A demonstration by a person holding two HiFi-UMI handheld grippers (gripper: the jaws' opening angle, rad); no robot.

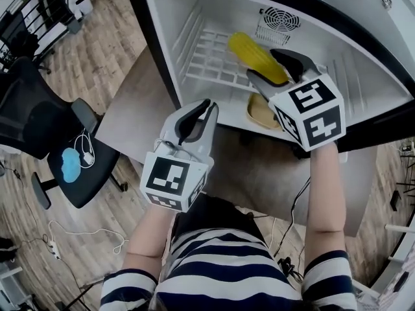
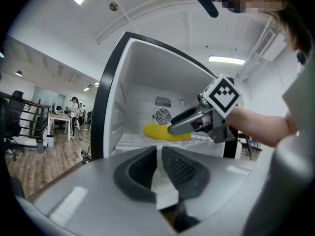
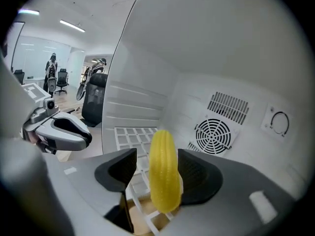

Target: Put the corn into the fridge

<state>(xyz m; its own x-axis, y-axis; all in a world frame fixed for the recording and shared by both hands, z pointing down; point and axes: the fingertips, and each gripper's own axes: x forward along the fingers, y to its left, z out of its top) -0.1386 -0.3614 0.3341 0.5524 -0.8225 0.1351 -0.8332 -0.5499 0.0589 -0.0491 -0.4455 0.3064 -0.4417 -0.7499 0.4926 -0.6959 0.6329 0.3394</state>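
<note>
The yellow corn [image 1: 256, 56] hangs tilted above the white wire shelf [image 1: 207, 60] inside the open fridge [image 1: 162, 44]. My right gripper [image 1: 262, 63] reaches into the fridge and is shut on the corn's near end. In the right gripper view the corn [image 3: 163, 171] stands between the two dark pads and points toward the back wall. The left gripper [image 1: 209, 105] is shut and holds nothing, just outside the fridge's front edge. From the left gripper view [image 2: 160, 154] the corn [image 2: 160, 132] shows low over the shelf, under the right gripper [image 2: 172, 128].
A round fan vent [image 1: 280, 19] sits in the fridge's back wall. A tan bowl [image 1: 262, 112] lies below the shelf. The fridge stands on a brown table [image 1: 136, 109]. A black office chair [image 1: 39, 122] and floor cables are at the left.
</note>
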